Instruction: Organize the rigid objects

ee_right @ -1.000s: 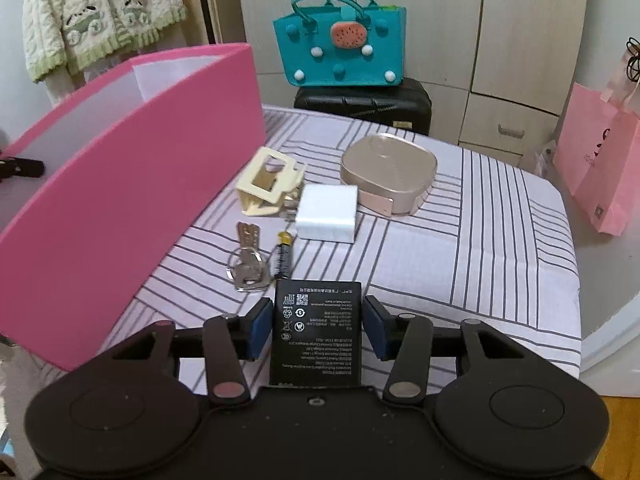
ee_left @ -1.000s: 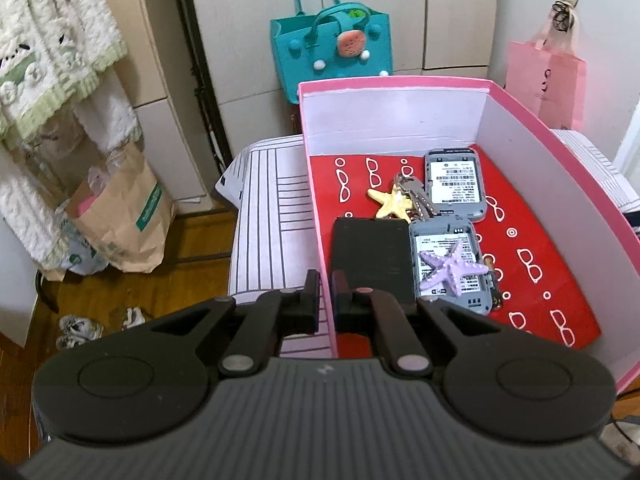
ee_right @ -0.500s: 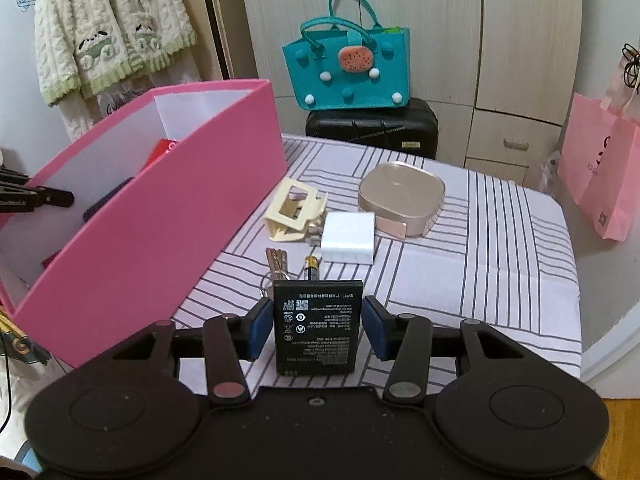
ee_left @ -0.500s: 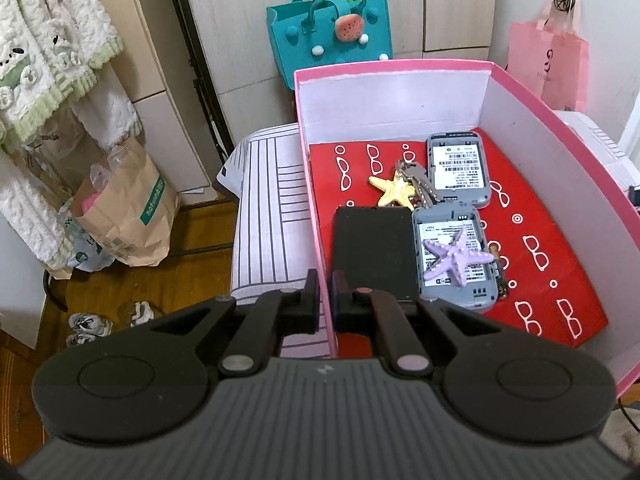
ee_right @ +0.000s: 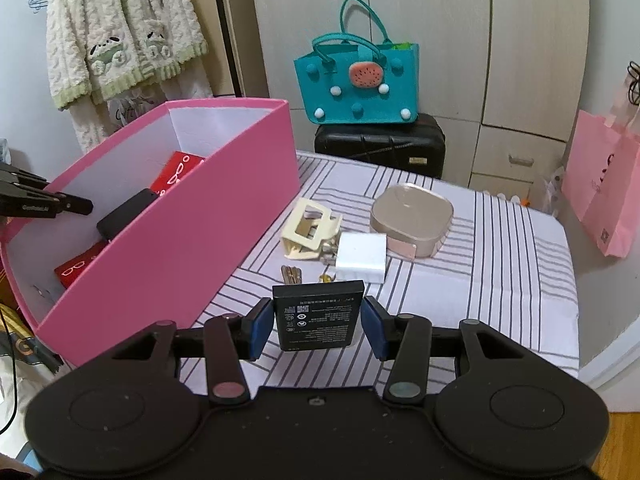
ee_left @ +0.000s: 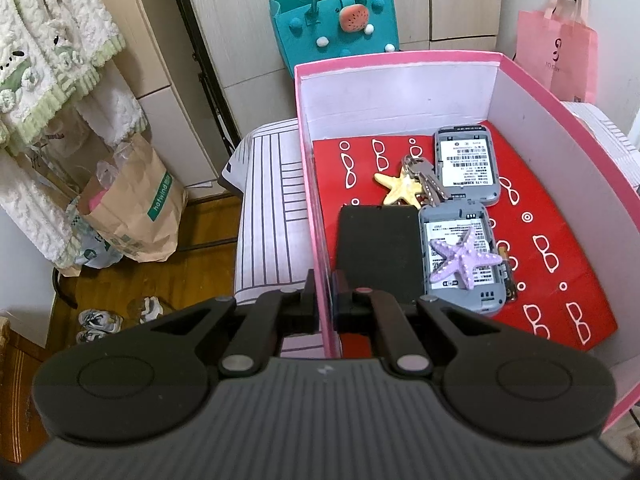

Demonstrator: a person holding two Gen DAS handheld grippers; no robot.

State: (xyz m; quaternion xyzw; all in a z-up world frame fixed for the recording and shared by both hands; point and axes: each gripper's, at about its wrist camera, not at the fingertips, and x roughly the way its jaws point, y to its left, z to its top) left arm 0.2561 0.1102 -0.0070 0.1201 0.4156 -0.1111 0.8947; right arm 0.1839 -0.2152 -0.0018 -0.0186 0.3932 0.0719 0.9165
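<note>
Battery, a light, stiff, slick slab, sits clamped by its long edges in right gripper jaws above the bench, pink box at 10 o'clock; left gripper jaws pinch its wall.

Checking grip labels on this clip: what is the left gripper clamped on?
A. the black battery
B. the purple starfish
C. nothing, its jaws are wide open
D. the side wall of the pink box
D: the left gripper has one finger outside and one inside the pink box, closed on its side wall, while the black battery sits in the right gripper.
</note>
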